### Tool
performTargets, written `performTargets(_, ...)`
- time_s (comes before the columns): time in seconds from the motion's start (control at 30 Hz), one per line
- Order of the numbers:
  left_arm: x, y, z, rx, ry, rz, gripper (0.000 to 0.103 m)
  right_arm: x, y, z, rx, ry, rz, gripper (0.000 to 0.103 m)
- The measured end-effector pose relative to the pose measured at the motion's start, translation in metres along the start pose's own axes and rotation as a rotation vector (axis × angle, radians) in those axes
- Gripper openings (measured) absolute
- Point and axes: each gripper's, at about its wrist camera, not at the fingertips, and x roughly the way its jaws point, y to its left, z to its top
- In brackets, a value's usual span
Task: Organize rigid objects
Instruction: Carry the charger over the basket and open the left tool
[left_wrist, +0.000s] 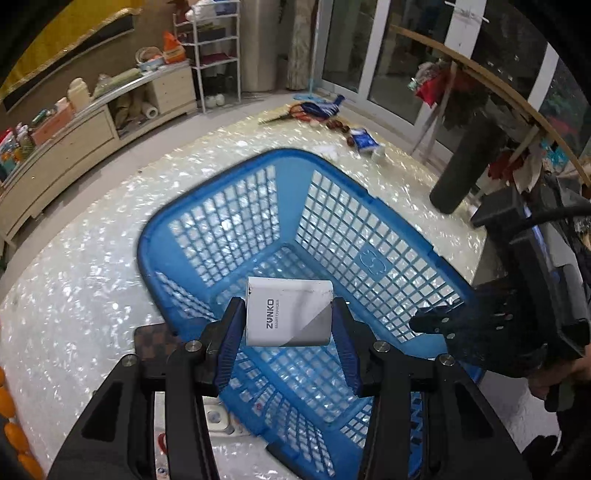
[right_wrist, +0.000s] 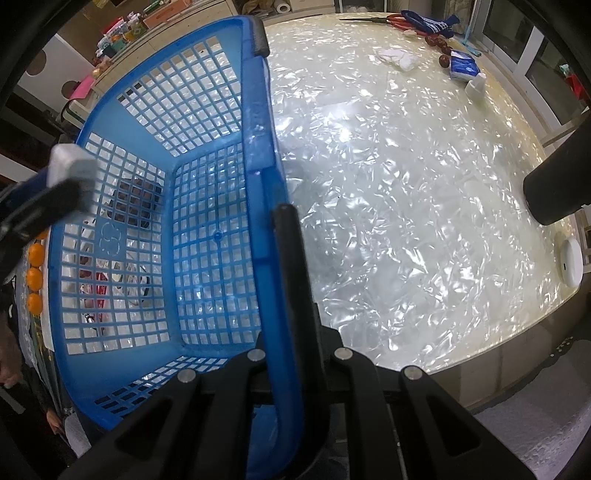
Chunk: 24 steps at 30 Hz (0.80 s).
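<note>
Left claw (left_wrist: 290, 314) clamped around white-and-grey ZUNKO charger (left_wrist: 288, 317); right claw (right_wrist: 275, 236) pinching blue basket (left_wrist: 229, 221) rim.

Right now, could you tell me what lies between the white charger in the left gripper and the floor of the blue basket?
Nothing: in the left wrist view the charger hangs over the bare lattice floor of the basket.

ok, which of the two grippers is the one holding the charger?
The left gripper: the white ZUNKO charger sits between its blue pads over the blue basket. The right gripper is clamped on the basket's rim instead.
</note>
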Motion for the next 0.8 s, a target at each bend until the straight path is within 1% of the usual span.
performTargets(0.1, 0.015, -0.007, 0.000, 0.033, 0.027, -0.001, 0.051, 0.001, -0.001, 0.001, 0.002, -0.001, 0.002, 0.007)
performTargets(0.3, 0.039, -0.011, 0.001, 0.059, 0.084, 0.016, 0.051, 0.003, -0.005, 0.002, 0.014, -0.001, 0.015, 0.007)
performTargets(0.4, 0.045, -0.016, 0.001, 0.102, 0.101, 0.058, 0.051, 0.006, -0.004, 0.003, 0.016, 0.003, 0.009, 0.007)
performTargets(0.5, 0.048, -0.016, 0.004, 0.111, 0.114, 0.055, 0.051, 0.008, -0.003, 0.004, 0.015, 0.004, 0.015, 0.007)
performTargets(0.67, 0.055, -0.022, 0.003, 0.153, 0.132, 0.098, 0.052, 0.009, -0.001, 0.005, 0.013, 0.004, 0.018, 0.007)
performTargets(0.7, 0.055, -0.022, 0.003, 0.156, 0.130, 0.094, 0.057, 0.009, -0.001, 0.005, 0.012, 0.003, 0.017, 0.007)
performTargets(0.73, 0.054, -0.022, 0.003, 0.154, 0.128, 0.092, 0.065, 0.009, -0.001, 0.005, 0.012, 0.003, 0.018, 0.007)
performTargets(0.8, 0.053, -0.022, 0.004, 0.151, 0.121, 0.098, 0.073, 0.008, -0.001, 0.005, 0.010, 0.003, 0.018, 0.007)
